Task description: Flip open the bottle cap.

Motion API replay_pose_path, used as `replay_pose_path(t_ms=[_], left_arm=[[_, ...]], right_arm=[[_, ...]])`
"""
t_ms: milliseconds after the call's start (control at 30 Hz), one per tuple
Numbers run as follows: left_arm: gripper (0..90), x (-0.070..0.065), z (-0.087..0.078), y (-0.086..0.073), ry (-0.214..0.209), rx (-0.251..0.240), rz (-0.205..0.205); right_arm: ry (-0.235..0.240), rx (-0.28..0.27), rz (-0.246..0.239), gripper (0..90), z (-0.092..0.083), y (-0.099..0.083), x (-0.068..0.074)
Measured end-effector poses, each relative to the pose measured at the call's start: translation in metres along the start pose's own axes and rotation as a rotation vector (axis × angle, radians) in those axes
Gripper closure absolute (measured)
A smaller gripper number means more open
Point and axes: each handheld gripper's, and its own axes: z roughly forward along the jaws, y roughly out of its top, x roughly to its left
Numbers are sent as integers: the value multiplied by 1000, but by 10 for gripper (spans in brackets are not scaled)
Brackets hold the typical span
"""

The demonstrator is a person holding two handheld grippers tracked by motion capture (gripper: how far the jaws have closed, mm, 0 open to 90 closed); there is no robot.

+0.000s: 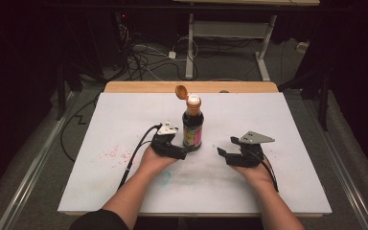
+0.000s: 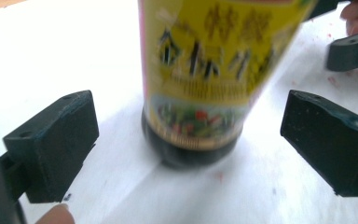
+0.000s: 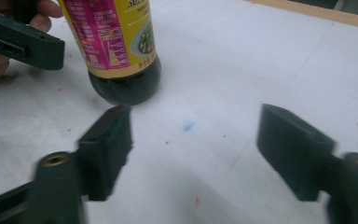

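Observation:
A dark sauce bottle with a yellow and pink label stands upright mid-table. Its orange flip cap is hinged open to the left. My left gripper is open at the bottle's left side near the base. In the left gripper view the bottle stands just ahead of the open left gripper, and neither jaw touches it. My right gripper is open to the right of the bottle, a short gap away. In the right gripper view the bottle stands up and to the left of the open right gripper.
The white table top has red speckles at the left and a wooden strip along its far edge. The left gripper's cable trails towards the front. Cables and a desk frame lie on the floor beyond.

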Motion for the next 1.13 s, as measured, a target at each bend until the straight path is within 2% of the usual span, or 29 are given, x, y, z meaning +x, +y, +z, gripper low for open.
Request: replay_pose_path(t_ms=[67, 200, 300, 467, 633, 700, 800, 967, 1067, 1133], left_arm=[[0, 2, -8, -1, 15, 2, 7], [0, 7, -29, -4, 28, -7, 17], [0, 11, -48, -7, 44, -23, 15], [0, 20, -81, -15, 84, -42, 11], [0, 29, -117, -20, 119, -71, 3], [0, 32, -129, -22, 136, -71, 16], [0, 36, -145, -25, 151, -79, -1], [0, 35, -156, -33, 150, -101, 21], [0, 37, -155, -32, 153, -98, 11], [0, 37, -156, -33, 147, -106, 14]], right_arm=[[-10, -5, 5, 150, -4, -4, 1], [-40, -23, 30, 6, -15, -13, 0], [-67, -31, 48, 5, -24, -21, 0], [-100, -45, 46, 5, -40, -31, 1], [-119, -57, 46, 5, -54, -41, 2], [-124, -65, 43, 5, -59, -44, 3], [-130, -66, 45, 5, -66, -49, 4], [-147, -64, 38, 5, -67, -53, 3], [-153, -69, 52, 5, -66, -53, 1], [-154, -67, 44, 5, -66, -54, 0]])
